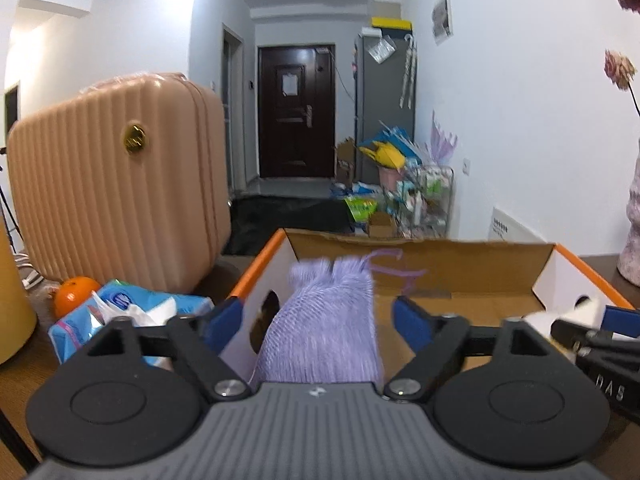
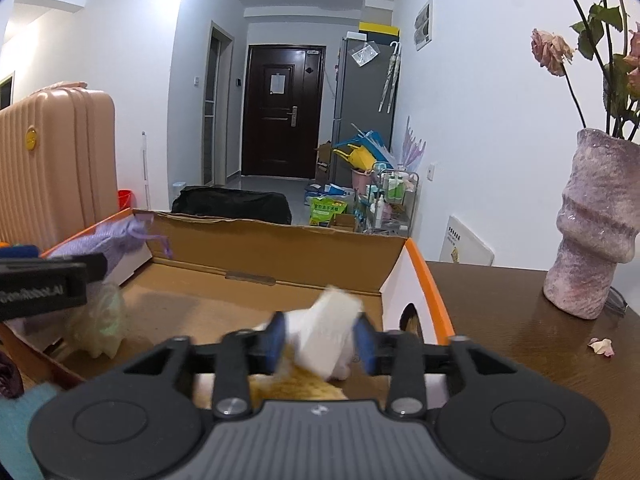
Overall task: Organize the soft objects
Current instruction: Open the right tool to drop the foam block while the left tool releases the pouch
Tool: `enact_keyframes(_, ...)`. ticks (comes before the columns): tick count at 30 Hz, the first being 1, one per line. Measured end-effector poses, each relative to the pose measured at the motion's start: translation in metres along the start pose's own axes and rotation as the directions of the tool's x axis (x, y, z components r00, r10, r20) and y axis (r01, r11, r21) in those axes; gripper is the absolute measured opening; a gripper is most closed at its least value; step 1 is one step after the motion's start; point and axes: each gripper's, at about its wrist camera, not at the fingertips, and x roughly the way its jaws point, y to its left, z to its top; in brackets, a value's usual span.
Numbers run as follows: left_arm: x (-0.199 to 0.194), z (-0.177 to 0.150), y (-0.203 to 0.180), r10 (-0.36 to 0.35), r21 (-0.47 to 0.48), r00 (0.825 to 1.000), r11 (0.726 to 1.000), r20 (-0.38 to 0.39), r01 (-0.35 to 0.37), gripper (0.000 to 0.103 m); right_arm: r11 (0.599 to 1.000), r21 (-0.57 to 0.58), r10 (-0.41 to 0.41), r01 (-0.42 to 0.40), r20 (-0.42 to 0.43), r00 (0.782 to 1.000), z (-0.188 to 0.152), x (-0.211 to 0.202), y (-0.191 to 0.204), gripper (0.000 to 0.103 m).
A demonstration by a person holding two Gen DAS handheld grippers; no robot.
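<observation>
While the left claw (image 1: 318,314) stands wide apart, clear of the lilac knitted drawstring pouch (image 1: 328,320) that lies between its blue pads over the near wall of the orange-edged cardboard box (image 1: 420,256), the right claw (image 2: 320,344) is partly apart. A white and tan plush toy (image 2: 324,340) sits between its pads inside the box on the brown wooden tabletop (image 2: 520,340); I cannot tell whether they press it.

The near end of the purple mesh pouch (image 1: 328,320) is hidden behind the left gripper's body. The white soft toy (image 2: 324,336) is motion-blurred, its lower part hidden. The pale green bundle (image 2: 100,320) is too blurred to identify.
</observation>
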Motion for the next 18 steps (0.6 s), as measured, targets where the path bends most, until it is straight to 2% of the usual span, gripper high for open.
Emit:
enact_keyframes(2,-0.003,0.001,0.001,0.005,-0.008,1.000,1.000,0.014,-0.005,0.103,1.000,0.003,-0.004,0.004,0.007,1.000,0.000,-0.001,-0.001,0.078)
enact_keyframes(4,-0.004,0.001,0.001,0.017,-0.010,1.000,1.000,0.026,-0.016,0.103,1.000,0.005,-0.006,0.006,0.018,1.000,0.000,-0.003,-0.001,0.100)
enact_keyframes(13,-0.004,0.002,0.006,0.020,-0.035,1.000,0.999,0.013,-0.019,0.103,1.000,0.007,-0.014,0.014,0.019,1.000,0.000,-0.004,-0.002,0.103)
enact_keyframes(18,-0.010,0.005,0.011,0.032,-0.054,0.999,0.998,0.031,-0.030,0.103,1.000,0.005,-0.031,0.031,0.036,0.999,0.002,-0.008,-0.001,0.103)
